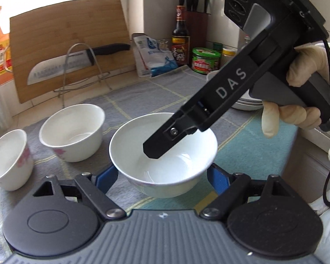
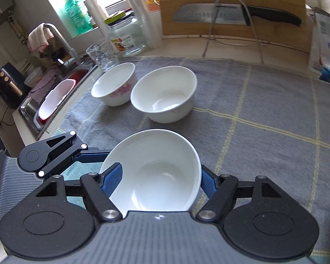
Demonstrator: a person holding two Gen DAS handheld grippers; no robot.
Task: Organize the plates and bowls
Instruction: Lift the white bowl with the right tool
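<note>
A wide white bowl [image 1: 165,151] [image 2: 156,171] sits on the grey mat between both grippers. My left gripper [image 1: 162,176] is open, its blue pads on either side of the bowl's base. My right gripper [image 2: 158,180] is open around the bowl; in the left wrist view one of its fingers [image 1: 156,147] reaches down inside the bowl. Two more white bowls stand to the left: a plain one [image 1: 73,132] [image 2: 165,95] and a pink-flowered one [image 1: 8,158] [image 2: 114,83]. A stack of white plates [image 1: 246,103] lies behind the right gripper.
A cutting board [image 1: 68,44] with a knife [image 1: 72,63] on a wire rack leans at the back. Bottles, a green-lidded jar [image 1: 205,60] and a knife block fill the back corner. A sink [image 2: 55,96], a glass and a large jar [image 2: 127,37] stand on the left.
</note>
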